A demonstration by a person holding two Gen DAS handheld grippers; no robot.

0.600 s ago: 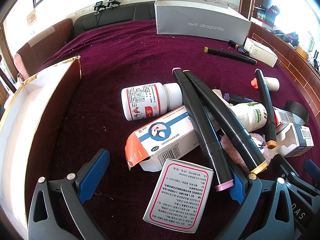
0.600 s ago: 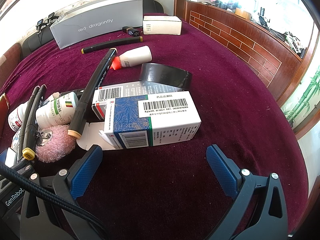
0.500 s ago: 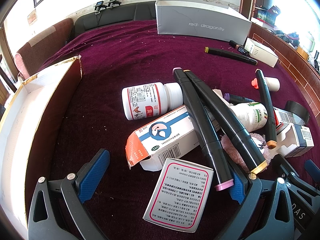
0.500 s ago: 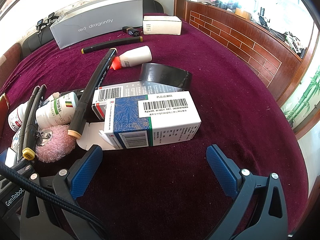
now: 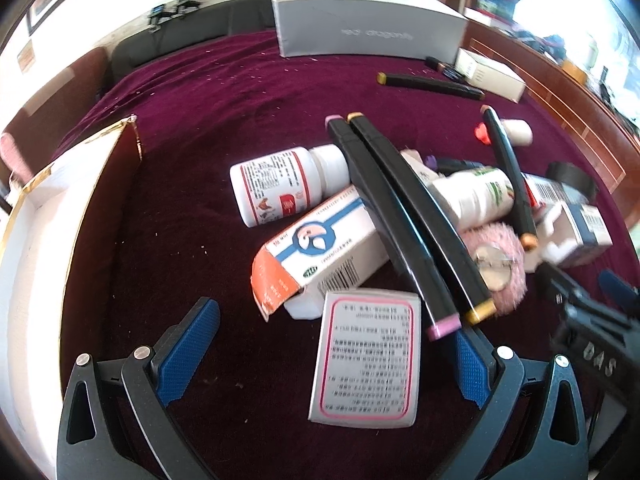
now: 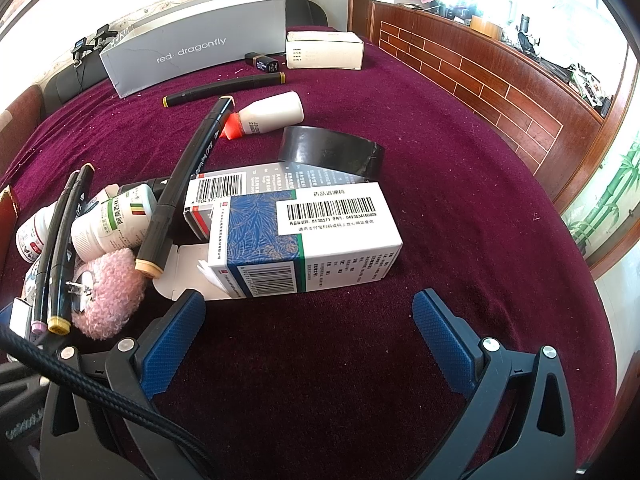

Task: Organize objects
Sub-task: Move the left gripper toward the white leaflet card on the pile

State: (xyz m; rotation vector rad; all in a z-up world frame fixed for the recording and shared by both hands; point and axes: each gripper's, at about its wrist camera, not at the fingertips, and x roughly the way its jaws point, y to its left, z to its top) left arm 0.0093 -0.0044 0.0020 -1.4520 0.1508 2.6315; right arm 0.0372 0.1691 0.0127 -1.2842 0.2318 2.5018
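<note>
My left gripper (image 5: pixel 328 348) is open over a white box with a pink border (image 5: pixel 366 360), which lies flat between the fingers without touching the pads. Just beyond, two black markers (image 5: pixel 404 216) lean across an orange and blue medicine box (image 5: pixel 320 248), next to a red-labelled white bottle (image 5: pixel 280 184). A green-labelled bottle (image 5: pixel 476 196) and a pink fluffy pad (image 5: pixel 500 264) lie to the right. My right gripper (image 6: pixel 308 340) is open and holds nothing. It stands just short of a blue and white medicine box (image 6: pixel 304 240).
An open cardboard box (image 5: pixel 36 240) stands at the left. At the back of the purple cloth stand a grey box (image 6: pixel 192 52) and a white box (image 6: pixel 324 50). A black tape roll (image 6: pixel 332 152), a glue bottle (image 6: pixel 272 114) and loose markers (image 6: pixel 224 88) lie between.
The left wrist view has shifted and blurred: the pile now sits a little higher and turned in the picture. The right wrist view is unchanged.
</note>
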